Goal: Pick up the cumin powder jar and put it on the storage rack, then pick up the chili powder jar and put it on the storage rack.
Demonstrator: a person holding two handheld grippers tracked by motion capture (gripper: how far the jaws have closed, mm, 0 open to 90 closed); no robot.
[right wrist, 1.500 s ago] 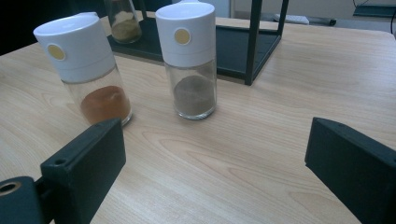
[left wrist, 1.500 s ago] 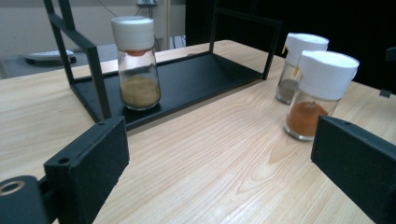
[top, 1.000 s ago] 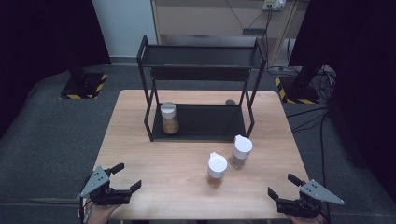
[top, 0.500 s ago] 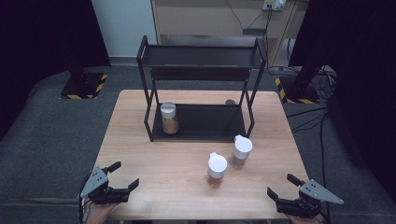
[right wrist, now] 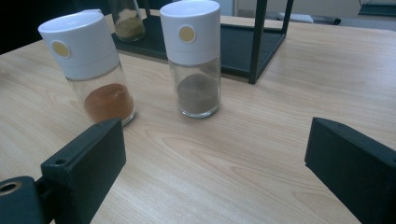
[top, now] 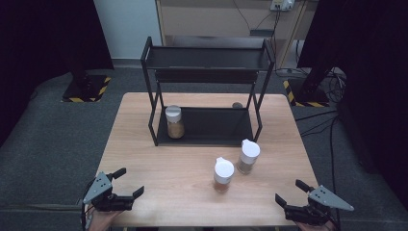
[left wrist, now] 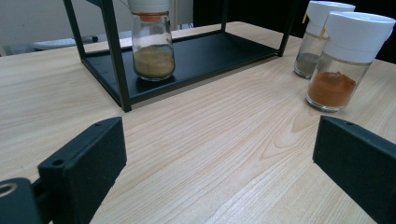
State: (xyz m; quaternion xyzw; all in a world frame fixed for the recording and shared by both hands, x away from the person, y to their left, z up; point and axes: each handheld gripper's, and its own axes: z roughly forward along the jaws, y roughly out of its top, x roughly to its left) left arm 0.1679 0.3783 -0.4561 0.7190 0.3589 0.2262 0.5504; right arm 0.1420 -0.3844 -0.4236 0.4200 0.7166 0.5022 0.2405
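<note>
Three white-capped glass spice jars stand on a light wooden table (top: 144,144). A jar of orange powder (top: 223,175) (left wrist: 343,60) (right wrist: 93,70) and a jar of dark grey powder (top: 248,156) (left wrist: 315,39) (right wrist: 194,60) stand side by side in front of a black two-tier rack (top: 207,91). A jar of tan powder (top: 174,122) (left wrist: 152,44) sits on the rack's lower shelf at its left. My left gripper (top: 122,185) is open at the table's near-left edge. At the near-right edge my right gripper (top: 291,192) is open too. Both are empty.
The rack's upper shelf (top: 207,57) holds nothing. A small dark round object (top: 236,105) lies on the table behind the rack. Grey floor surrounds the table, with stand bases marked in yellow and black (top: 84,89) and cables (top: 322,82) at the back.
My left gripper has drifted slightly toward the near edge. The right gripper and the jars have stayed put.
</note>
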